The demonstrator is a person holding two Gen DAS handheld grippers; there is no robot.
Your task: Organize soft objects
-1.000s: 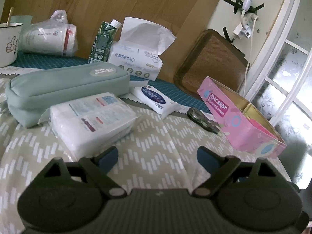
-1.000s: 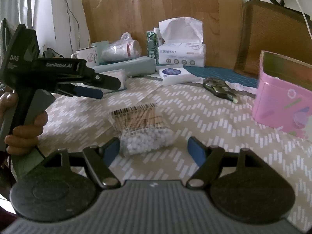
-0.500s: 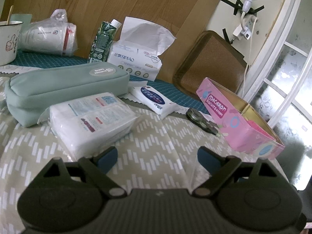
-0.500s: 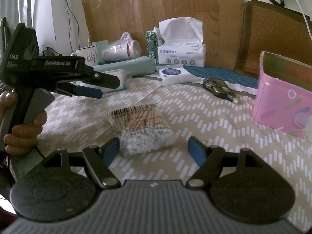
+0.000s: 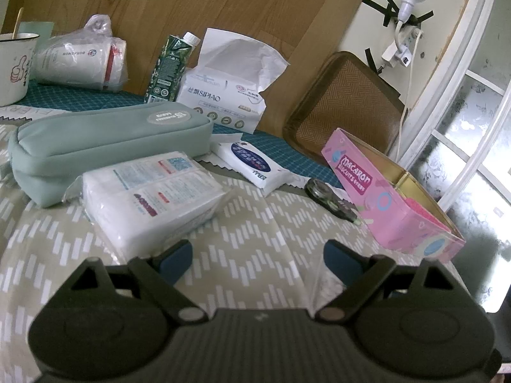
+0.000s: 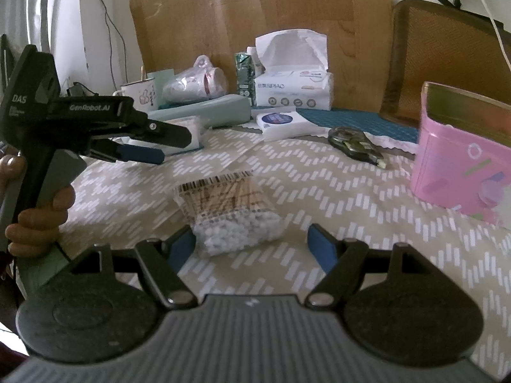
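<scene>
My left gripper [image 5: 257,257] is open and empty, just in front of a white pack of cotton pads [image 5: 150,196] lying against a teal pouch [image 5: 108,142]. A small wet-wipe pack [image 5: 254,164] lies to the right of them. My right gripper [image 6: 252,244] is open, with a clear bag of cotton swabs [image 6: 228,210] lying on the cloth between and just beyond its blue fingers [image 6: 180,247]. The left gripper also shows in the right wrist view [image 6: 143,151], held at the left above the cloth.
An open pink Macaron tin [image 5: 392,198] stands at the right, with a correction-tape dispenser [image 5: 330,199] beside it. A tissue box [image 5: 223,95], a green carton [image 5: 169,67], bagged paper cups [image 5: 80,60] and a mug [image 5: 14,65] line the back by a wooden board.
The left gripper has shifted slightly left and forward, so the objects sit a little further right in its view. The right gripper has barely moved.
</scene>
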